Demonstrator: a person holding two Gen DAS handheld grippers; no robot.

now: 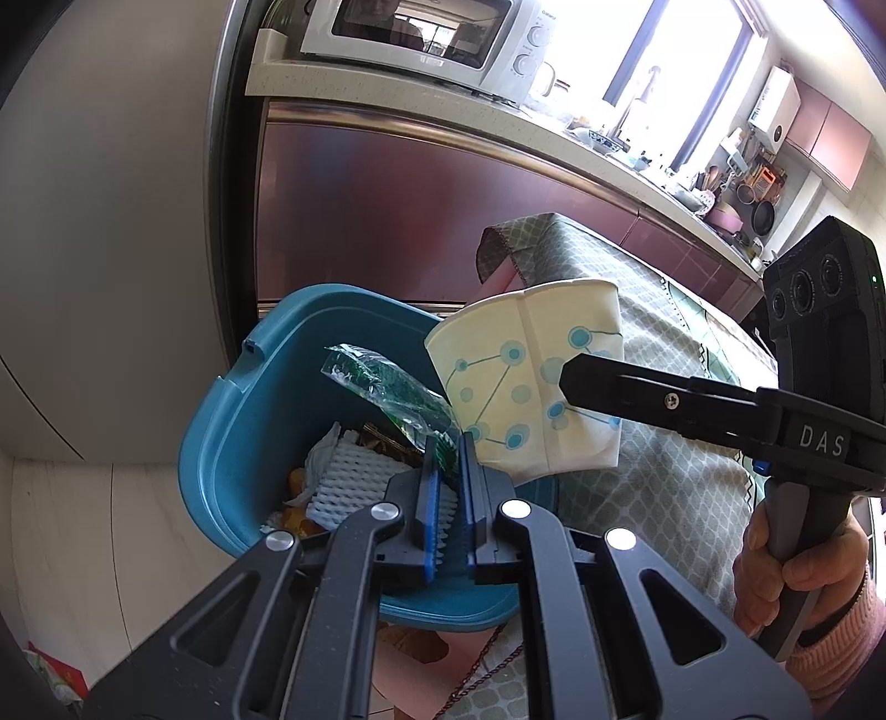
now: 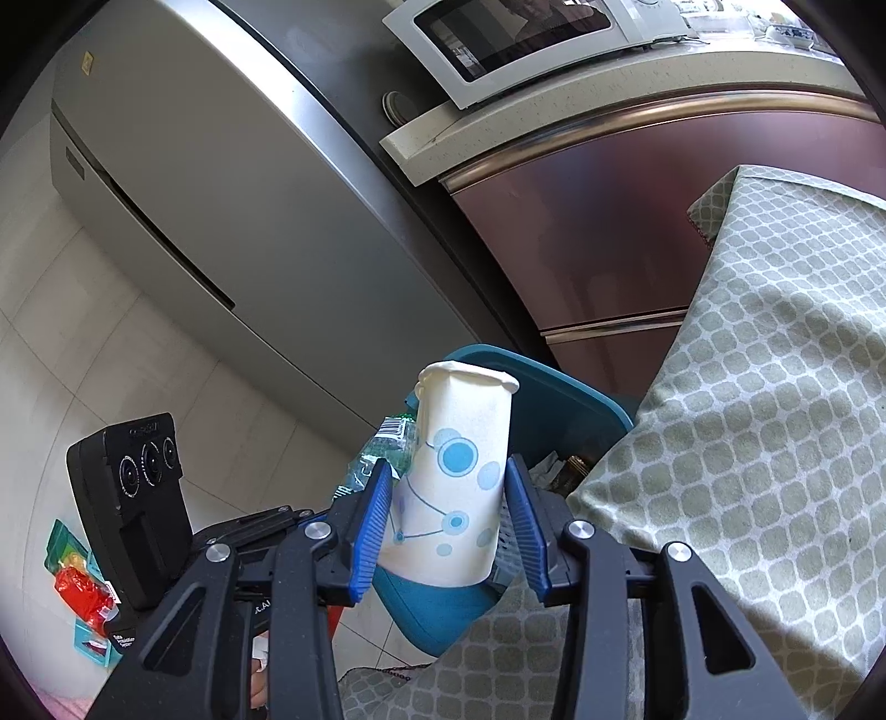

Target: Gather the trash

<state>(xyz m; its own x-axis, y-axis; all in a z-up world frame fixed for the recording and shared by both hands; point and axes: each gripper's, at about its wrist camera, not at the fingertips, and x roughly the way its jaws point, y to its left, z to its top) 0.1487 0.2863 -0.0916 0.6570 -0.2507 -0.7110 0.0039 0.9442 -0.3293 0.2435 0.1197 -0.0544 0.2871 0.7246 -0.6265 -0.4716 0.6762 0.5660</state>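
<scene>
While the left gripper [image 1: 449,487], low centre, pinches a clear green wrapper [image 1: 387,387] over the blue bin [image 1: 232,421], the right gripper [image 2: 451,518] clamps a squashed paper cup [image 2: 457,482] beside it, both seemingly poised for dropping; "DAS" marks the right tool, and the microwave [image 1: 443,39] label at upper centre is unreadable

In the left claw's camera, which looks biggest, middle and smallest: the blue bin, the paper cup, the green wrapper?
1. Blue bin, biggest.
2. Paper cup. It hangs nearer the camera than the bin's floor, which may inflate it.
3. Green wrapper, smallest.
</scene>
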